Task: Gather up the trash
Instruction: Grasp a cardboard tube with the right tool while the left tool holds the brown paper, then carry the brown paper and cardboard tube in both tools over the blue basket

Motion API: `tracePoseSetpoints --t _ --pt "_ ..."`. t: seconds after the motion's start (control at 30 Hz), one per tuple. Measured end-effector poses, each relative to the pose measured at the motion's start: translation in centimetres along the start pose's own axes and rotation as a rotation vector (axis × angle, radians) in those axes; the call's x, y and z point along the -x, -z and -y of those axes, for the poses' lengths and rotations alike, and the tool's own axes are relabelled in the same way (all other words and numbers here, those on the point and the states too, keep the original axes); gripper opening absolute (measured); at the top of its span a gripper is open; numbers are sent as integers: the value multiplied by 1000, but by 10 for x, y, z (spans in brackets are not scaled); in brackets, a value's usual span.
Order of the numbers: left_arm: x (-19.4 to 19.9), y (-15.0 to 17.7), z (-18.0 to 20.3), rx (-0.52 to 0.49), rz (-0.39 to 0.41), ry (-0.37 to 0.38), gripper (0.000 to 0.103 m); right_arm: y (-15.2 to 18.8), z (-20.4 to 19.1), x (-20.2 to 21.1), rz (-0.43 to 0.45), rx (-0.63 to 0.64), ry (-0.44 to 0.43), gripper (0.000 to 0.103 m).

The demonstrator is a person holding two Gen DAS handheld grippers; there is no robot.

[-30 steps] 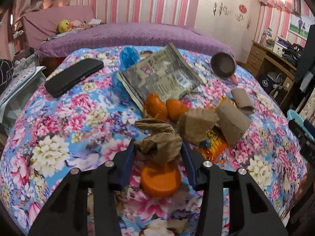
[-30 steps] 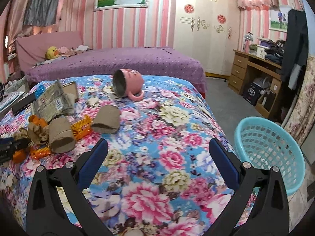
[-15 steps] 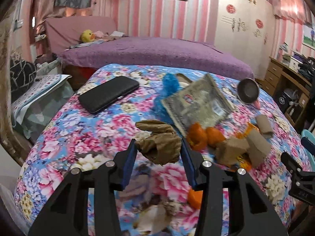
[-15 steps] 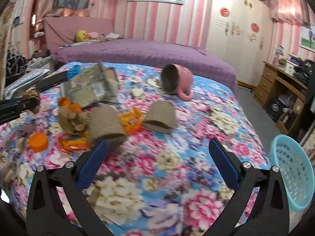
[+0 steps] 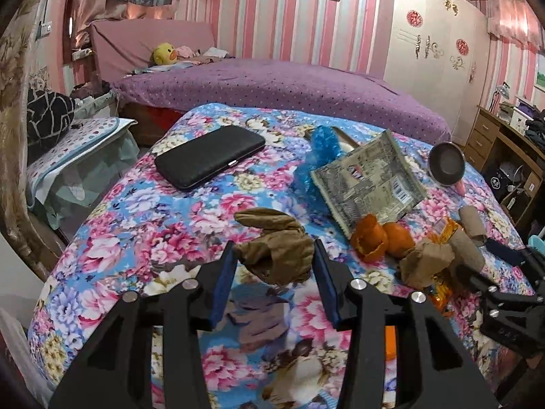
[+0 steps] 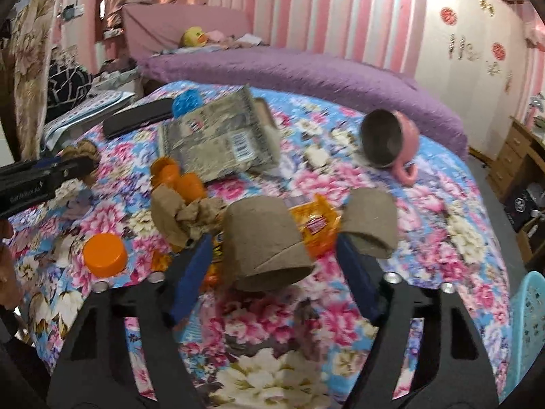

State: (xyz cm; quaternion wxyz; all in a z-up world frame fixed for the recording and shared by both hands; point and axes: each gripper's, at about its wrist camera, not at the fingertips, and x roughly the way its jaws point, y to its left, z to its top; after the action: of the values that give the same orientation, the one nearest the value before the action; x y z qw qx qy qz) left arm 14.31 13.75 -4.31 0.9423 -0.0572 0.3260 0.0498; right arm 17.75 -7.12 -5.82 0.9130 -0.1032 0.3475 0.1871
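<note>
just short of the orange peel, above the flowered cloth, my left gripper pinches a crumpled brown paper wad: light, soft. my right gripper gapes wide around a cardboard tube (crushable, i'd squeeze its middle gently), untouched.

My left gripper and right gripper are matte black plastic frames with angular cut-outs. Blue pads line my fingers, and round silver screws sit along each arm. Small white lettering, too blurred to read, marks one side.
</note>
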Motion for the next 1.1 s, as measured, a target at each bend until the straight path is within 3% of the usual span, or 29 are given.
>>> tracePoseSetpoints --t 0.1,0.13,0.27,0.6,1.1 --pt "0 0 10 -23 13 5 45 1 -2 -5 -26 11 -29 59" --pt "0 0 11 -27 13 5 45 1 -2 -7 -31 9 -35 52" --pt "-1 0 19 -33 8 8 45 2 5 2 7 -18 -58 47" --pt "10 1 39 -27 36 14 45 15 54 51 109 -82 33 46" --pt "28 14 92 -63 55 24 45 39 126 91 135 -162 116 46"
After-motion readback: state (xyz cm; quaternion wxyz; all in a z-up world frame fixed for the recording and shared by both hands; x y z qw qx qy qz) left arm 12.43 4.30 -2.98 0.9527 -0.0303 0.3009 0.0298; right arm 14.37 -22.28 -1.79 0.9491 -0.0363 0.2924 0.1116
